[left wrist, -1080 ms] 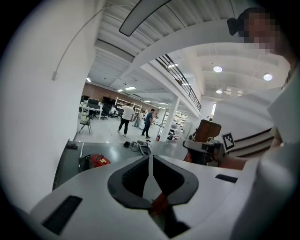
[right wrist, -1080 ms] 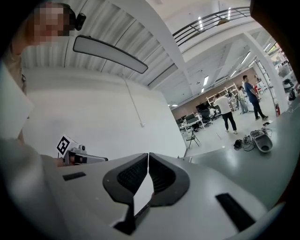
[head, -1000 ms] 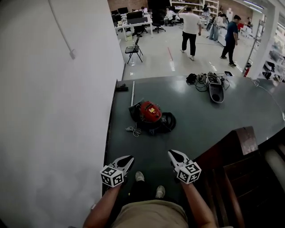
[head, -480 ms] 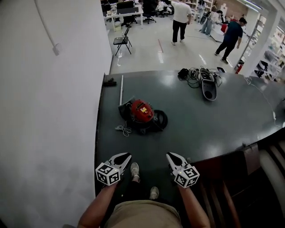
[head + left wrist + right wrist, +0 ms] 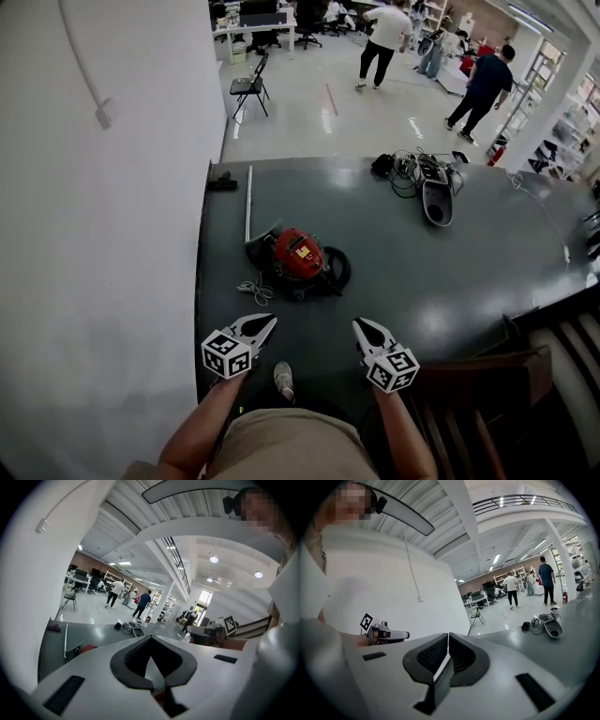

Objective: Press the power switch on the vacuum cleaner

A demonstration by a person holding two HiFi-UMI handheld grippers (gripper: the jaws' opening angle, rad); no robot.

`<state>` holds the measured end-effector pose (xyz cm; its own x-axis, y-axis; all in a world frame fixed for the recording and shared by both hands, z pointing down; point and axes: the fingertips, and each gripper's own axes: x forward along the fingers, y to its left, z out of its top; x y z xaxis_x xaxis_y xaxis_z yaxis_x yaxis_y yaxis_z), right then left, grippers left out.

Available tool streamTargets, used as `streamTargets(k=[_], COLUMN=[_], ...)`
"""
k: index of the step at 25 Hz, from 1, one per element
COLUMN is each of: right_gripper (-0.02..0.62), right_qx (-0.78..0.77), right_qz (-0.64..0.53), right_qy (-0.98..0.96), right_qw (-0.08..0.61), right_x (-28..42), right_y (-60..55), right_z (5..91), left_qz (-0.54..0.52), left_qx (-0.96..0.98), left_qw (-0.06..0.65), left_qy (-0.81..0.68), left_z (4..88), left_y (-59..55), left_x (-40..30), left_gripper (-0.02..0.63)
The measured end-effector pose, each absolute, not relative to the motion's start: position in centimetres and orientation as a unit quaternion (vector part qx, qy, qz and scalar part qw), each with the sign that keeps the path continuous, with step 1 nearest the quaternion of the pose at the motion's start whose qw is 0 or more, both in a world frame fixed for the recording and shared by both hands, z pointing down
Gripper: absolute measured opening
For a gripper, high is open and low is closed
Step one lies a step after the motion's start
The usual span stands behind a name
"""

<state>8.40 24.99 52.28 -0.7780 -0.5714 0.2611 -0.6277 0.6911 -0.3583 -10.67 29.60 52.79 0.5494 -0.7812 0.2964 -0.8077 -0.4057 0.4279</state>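
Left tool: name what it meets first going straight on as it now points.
Probably nothing near: the left tool points level over the dark floor, and the red vacuum cleaner lies below and left of its line. Depth is unclear.

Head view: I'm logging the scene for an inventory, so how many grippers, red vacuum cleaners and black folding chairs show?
Grippers: 2 (left gripper, right gripper)
Red vacuum cleaner: 1
Black folding chair: 1
Total: 4

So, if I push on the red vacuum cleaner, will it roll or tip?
Tipping seems unlikely: the vacuum cleaner sits low and wide. It might slide slightly, since the dark floor looks smooth and glossy. Wheels cannot be seen.
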Motion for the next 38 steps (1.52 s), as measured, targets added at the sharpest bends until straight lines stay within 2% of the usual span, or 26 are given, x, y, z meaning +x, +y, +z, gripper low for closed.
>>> streamTargets(k=[13, 21, 31, 38], right_gripper=[0.015, 0.015, 0.015, 0.015], right_qx=[0.355, 0.333, 0.274, 0.231], right_qz=[0.225, 0.246, 0.232, 0.233], right_qy=[-0.905, -0.906, -0.910, -0.901], right_qw=[0.061, 0.090, 0.207, 0.284], right_x=[4.7, 3.3, -0.2, -3.3], right_y=[17.2, 8.9, -5.7, -13.7], right_z=[53.4, 57.6, 69.4, 82.0], left_qz=[0.027, 0.046, 0.093, 0.136], left_qx=[0.860, 0.844, 0.800, 0.795], left_qw=[0.294, 0.301, 0.334, 0.346], left_qy=[-0.417, -0.442, -0.489, -0.479], left_z=[54.3, 56.7, 64.9, 73.7], left_y=[21.7, 14.4, 0.4, -7.8], left_x=[-13.3, -15.0, -17.3, -17.0], left_gripper=[0.008, 0.008, 0.008, 0.008])
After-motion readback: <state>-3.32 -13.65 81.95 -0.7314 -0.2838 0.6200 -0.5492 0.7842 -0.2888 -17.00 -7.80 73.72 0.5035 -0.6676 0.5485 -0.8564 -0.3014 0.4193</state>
